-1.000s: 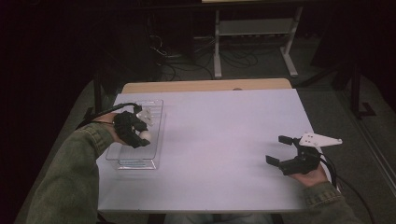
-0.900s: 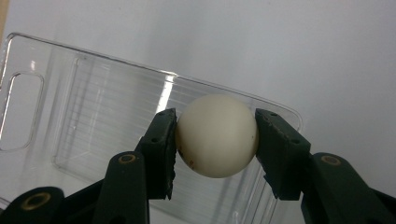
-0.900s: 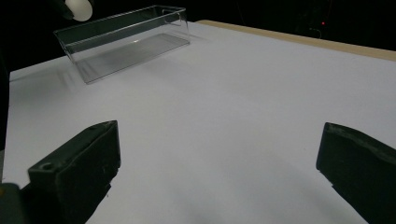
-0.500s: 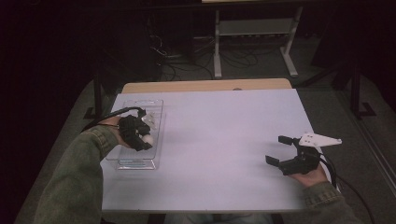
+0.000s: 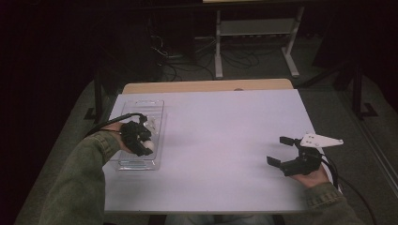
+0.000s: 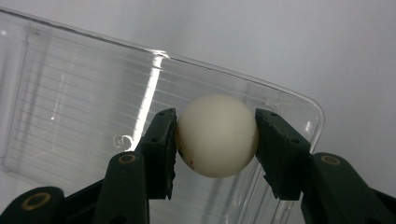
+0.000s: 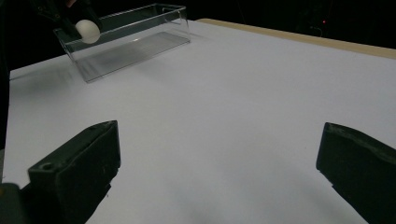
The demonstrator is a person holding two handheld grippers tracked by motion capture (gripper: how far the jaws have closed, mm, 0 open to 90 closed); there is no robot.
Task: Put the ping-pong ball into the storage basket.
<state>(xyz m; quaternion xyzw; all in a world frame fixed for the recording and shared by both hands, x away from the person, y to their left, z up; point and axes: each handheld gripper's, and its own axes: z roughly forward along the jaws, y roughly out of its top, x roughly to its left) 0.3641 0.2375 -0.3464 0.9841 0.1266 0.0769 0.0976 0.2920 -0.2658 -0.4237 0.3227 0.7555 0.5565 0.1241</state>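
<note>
Left tool point(image 6: 215, 140) clamps your ball point(image 6: 217, 135) over the tray point(image 5: 155, 110) by the surface's point(image 5: 225, 122) left edge; right tool point(image 5: 281, 151) gapes, fingertips cropped.

A white table point(image 5: 225, 140) with a wooden far edge point(image 5: 206, 86) stands on grey floor point(image 5: 347, 122). Beyond it, in the dark, a white metal stand point(image 5: 256, 33) rises beside loose cables point(image 5: 178, 61) on the floor.

White-topped desk point(image 5: 220, 140), bare wood strip along far edge. Clear plastic tray point(image 5: 152, 110) sits flat on it at left side, long axis running near to far. Rest of surface plain white, dark floor point(image 5: 328, 93) around.
</note>
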